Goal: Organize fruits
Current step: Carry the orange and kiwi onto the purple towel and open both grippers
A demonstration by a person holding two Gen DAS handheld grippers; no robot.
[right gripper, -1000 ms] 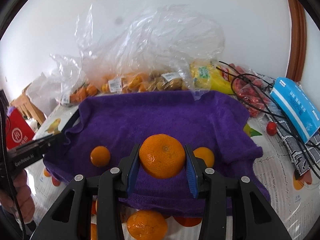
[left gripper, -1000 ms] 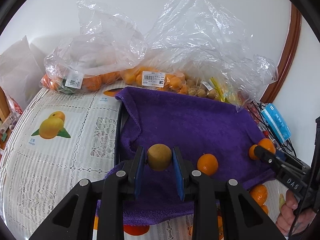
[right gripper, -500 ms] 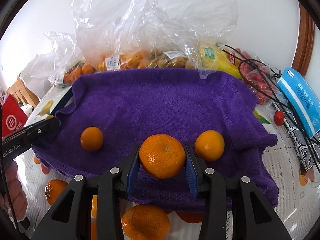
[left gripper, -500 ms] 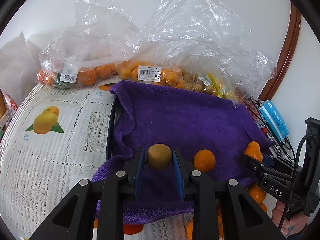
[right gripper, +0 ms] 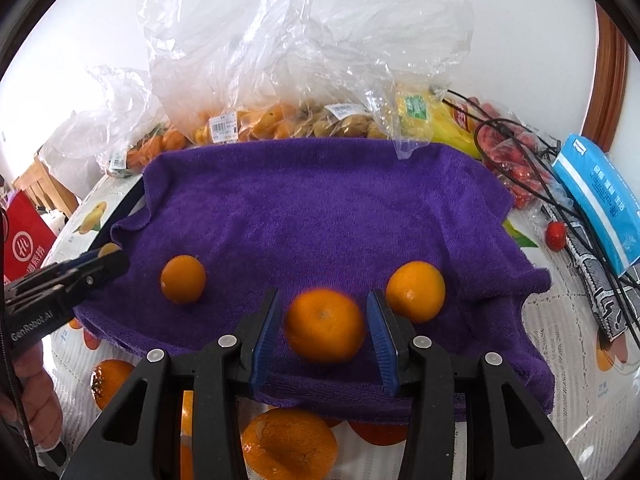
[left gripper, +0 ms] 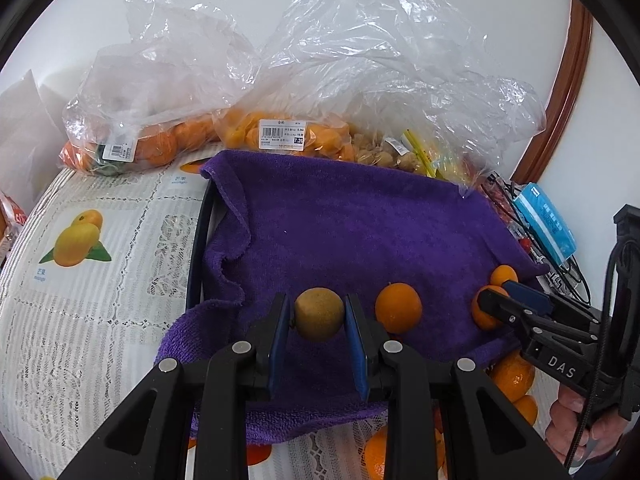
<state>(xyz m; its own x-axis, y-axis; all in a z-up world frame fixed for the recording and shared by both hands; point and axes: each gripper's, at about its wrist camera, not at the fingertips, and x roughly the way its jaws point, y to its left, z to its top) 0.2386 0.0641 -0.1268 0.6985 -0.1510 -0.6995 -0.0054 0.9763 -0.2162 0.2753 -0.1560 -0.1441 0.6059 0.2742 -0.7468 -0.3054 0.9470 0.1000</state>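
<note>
A purple towel (left gripper: 360, 220) (right gripper: 320, 200) lies over the table. My left gripper (left gripper: 316, 304) is shut on a small brownish-green round fruit (left gripper: 319, 318), held just above the towel's near left part. My right gripper (right gripper: 323, 296) has its jaws opening. A blurred orange (right gripper: 325, 326) sits between them with a gap on each side, low over the towel's front edge. Two more oranges rest on the towel, one to the left (right gripper: 183, 279) and one to the right (right gripper: 416, 291). In the left wrist view the right gripper (left gripper: 496, 300) shows at the towel's right edge.
Clear plastic bags of oranges and small fruit (left gripper: 280, 136) line the wall behind the towel. A blue packet (right gripper: 600, 196), black cables and a bag of red fruit lie at the right. Loose oranges (right gripper: 288, 444) sit on the fruit-print tablecloth in front. A red box (right gripper: 24, 248) stands at the left.
The right gripper's jaws have widened and no longer press the orange, which now looks blurred and slightly lower. The left gripper keeps its hold on the brownish fruit.
</note>
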